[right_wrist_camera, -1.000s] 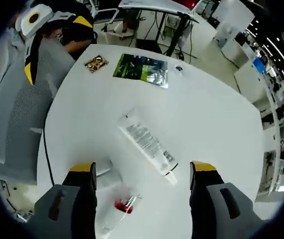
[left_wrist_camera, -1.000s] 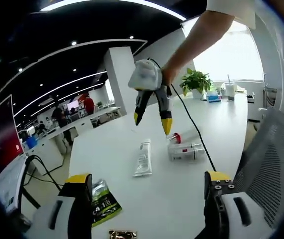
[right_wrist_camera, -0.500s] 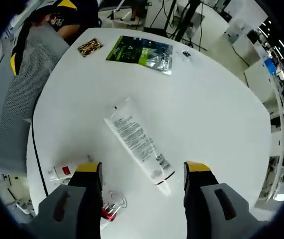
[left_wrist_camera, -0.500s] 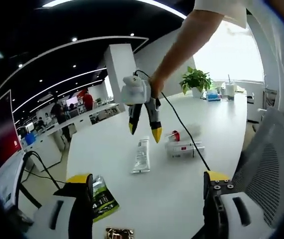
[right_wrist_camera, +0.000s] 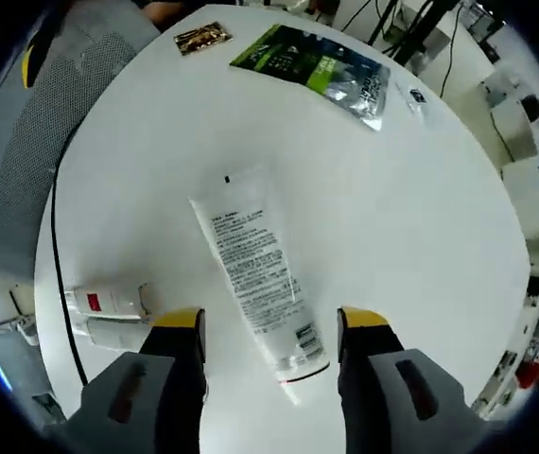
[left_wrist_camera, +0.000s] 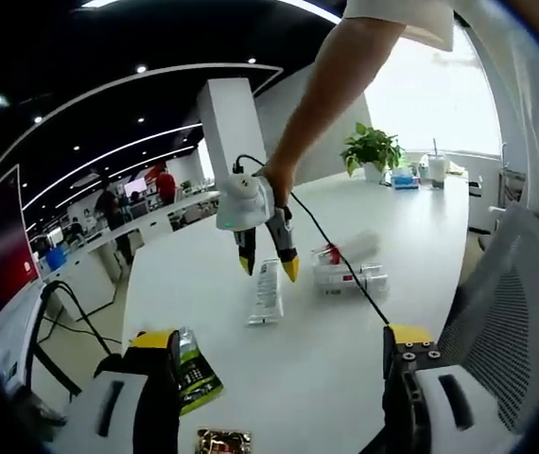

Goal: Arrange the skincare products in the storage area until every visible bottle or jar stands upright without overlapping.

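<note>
A white tube point(right_wrist_camera: 258, 281) with black print lies flat on the white table point(right_wrist_camera: 402, 189), its capped end between my right gripper's point(right_wrist_camera: 271, 323) open yellow-tipped jaws. In the left gripper view the same tube point(left_wrist_camera: 267, 293) lies mid-table, with the right gripper point(left_wrist_camera: 267, 268) hanging open just above it, held by a person's arm. A clear bottle with a red cap point(left_wrist_camera: 347, 253) and a white box with a red label point(left_wrist_camera: 350, 280) lie on their sides to the tube's right. The box point(right_wrist_camera: 109, 303) also lies left of my right jaws. My left gripper point(left_wrist_camera: 274, 350) is open over bare table.
A green and black sachet point(right_wrist_camera: 319, 70) and a small gold packet point(right_wrist_camera: 202, 38) lie at the table's far side; the sachet point(left_wrist_camera: 191, 376) and packet point(left_wrist_camera: 225, 441) sit near my left jaws. A black cable point(right_wrist_camera: 57, 274) trails across the table. A grey mesh chair point(left_wrist_camera: 506, 312) stands beside it.
The right gripper has come down and moved over the white tube, which now lies between its jaws. The bottle and box have slid out toward the right view's left edge.
</note>
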